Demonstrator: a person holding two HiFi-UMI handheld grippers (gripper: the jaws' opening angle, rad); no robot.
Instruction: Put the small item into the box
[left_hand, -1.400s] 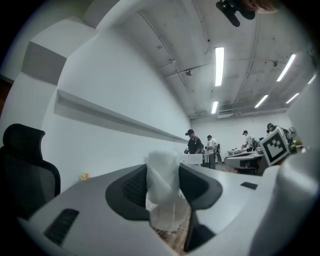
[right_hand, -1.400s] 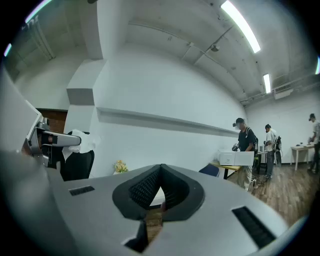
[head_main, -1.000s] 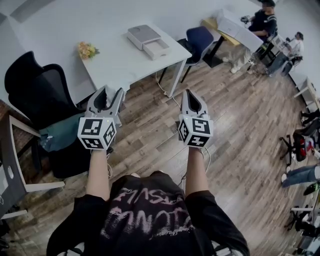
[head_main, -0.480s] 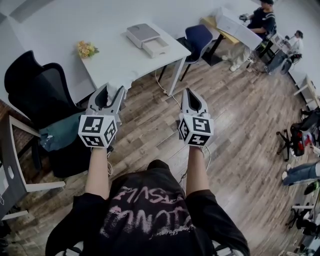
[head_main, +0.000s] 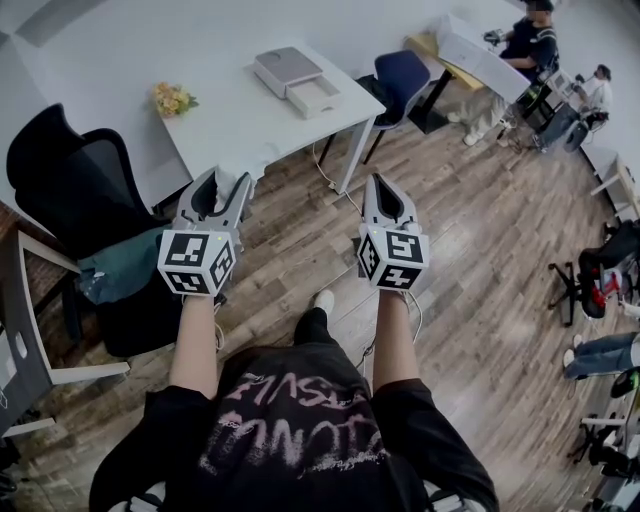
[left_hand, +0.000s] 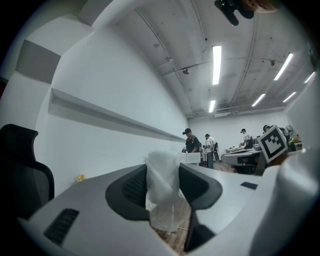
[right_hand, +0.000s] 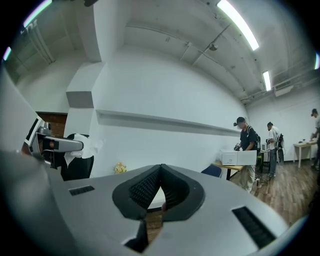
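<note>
My left gripper (head_main: 222, 185) is held level over the wooden floor, short of the white table (head_main: 235, 125). It is shut on a small item in a crumpled clear plastic bag (left_hand: 162, 187), which hangs between its dark pads (left_hand: 135, 187). From the right gripper view, the same bag (right_hand: 86, 146) shows at the left gripper's tip. My right gripper (head_main: 386, 192) is beside it, also level; its pads (right_hand: 145, 187) meet at the tip with nothing between them. The box (head_main: 313, 97) stands open on the table's far right part, with its grey lid (head_main: 284, 67) next to it.
A small bunch of flowers (head_main: 173, 99) lies at the table's left end. A black office chair (head_main: 70, 180) stands to my left and a blue chair (head_main: 399, 75) beyond the table's right corner. People (head_main: 528, 40) work at desks far right.
The person's leg and white shoe have come forward on the floor below the grippers. Both grippers keep their place and their jaws look the same.
</note>
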